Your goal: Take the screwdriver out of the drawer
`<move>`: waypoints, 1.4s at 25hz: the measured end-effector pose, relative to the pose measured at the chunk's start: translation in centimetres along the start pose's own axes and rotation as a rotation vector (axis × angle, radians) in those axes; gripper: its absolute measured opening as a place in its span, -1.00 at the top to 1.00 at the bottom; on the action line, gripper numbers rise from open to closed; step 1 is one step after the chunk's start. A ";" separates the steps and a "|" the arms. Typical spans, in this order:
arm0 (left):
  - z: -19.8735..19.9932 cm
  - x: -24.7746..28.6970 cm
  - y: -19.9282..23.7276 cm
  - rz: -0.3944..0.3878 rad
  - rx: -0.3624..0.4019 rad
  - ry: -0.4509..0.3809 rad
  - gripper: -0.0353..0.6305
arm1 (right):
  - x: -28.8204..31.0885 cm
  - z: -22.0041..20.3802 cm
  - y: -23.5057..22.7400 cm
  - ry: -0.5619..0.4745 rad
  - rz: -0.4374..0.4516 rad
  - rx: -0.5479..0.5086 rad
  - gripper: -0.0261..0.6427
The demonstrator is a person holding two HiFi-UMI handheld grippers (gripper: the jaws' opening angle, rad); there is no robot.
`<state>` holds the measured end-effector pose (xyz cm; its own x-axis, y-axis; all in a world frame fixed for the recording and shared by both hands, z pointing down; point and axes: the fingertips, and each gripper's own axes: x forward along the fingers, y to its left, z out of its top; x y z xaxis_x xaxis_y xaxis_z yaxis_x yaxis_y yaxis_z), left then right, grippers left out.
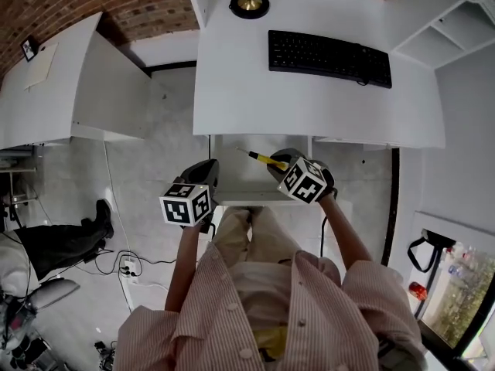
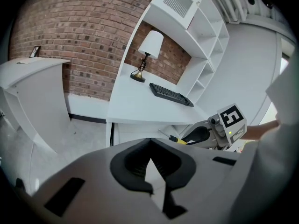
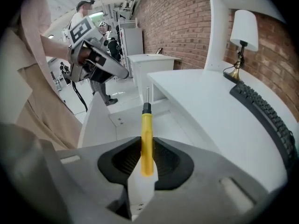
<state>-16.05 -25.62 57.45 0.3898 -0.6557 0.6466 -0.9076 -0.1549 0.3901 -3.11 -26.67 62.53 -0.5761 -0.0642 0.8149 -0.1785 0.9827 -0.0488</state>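
A slim screwdriver with a yellow plastic handle point(image 3: 146, 129) is clamped by that handle in the right gripper point(image 3: 147, 148) over the open white drawer point(image 1: 232, 178); the left gripper point(image 2: 150, 146) is held closed and empty.

A white table point(image 1: 232, 91) stands against the brick wall. On it are a black keyboard point(image 1: 329, 56) to the right and a lamp point(image 1: 249, 3) at the back, well apart. Under its front edge a white drawer point(image 1: 263, 197) stands pulled out. Left of it is a second table point(image 1: 77, 91) – a pale sheet point(image 1: 40, 64) and a small dark frame point(image 1: 29, 48) lie at its far corner. Cables and a power strip point(image 1: 128, 267) lie on the grey floor point(image 1: 155, 168).
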 end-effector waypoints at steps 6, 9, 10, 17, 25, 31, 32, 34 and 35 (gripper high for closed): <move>1.8 -2.1 -0.9 0.005 0.056 -0.075 0.89 | -3.0 2.6 0.3 -0.112 -0.030 0.048 0.68; 2.7 -2.9 -1.5 0.006 0.089 -0.117 0.89 | -4.3 3.5 0.1 -0.165 -0.042 0.088 0.68; 3.1 -3.1 -1.6 0.004 0.094 -0.132 0.89 | -4.9 3.9 -0.1 -0.186 -0.052 0.098 0.68; 5.0 -4.8 -2.7 0.001 0.128 -0.206 0.89 | -7.9 6.1 -0.6 -0.341 -0.109 0.175 0.68; 7.9 -7.1 -3.6 -0.003 0.181 -0.322 0.90 | -11.8 8.4 -2.5 -0.558 -0.190 0.329 0.68; 10.1 -8.7 -3.9 0.006 0.208 -0.396 0.89 | -15.1 9.5 -4.0 -0.684 -0.273 0.413 0.68; 10.5 -8.9 -3.9 0.007 0.215 -0.404 0.89 | -15.7 9.6 -4.3 -0.704 -0.288 0.426 0.68; 11.1 -9.3 -4.0 0.012 0.230 -0.421 0.89 | -16.8 9.9 -4.8 -0.746 -0.322 0.451 0.68; 11.4 -9.5 -4.0 0.016 0.234 -0.432 0.89 | -17.3 10.0 -4.9 -0.769 -0.338 0.463 0.68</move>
<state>-17.91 -27.22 42.24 0.3199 -0.8984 0.3009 -0.9431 -0.2714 0.1922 -0.24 -32.12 42.89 -0.7728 -0.5900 0.2337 -0.6338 0.7360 -0.2378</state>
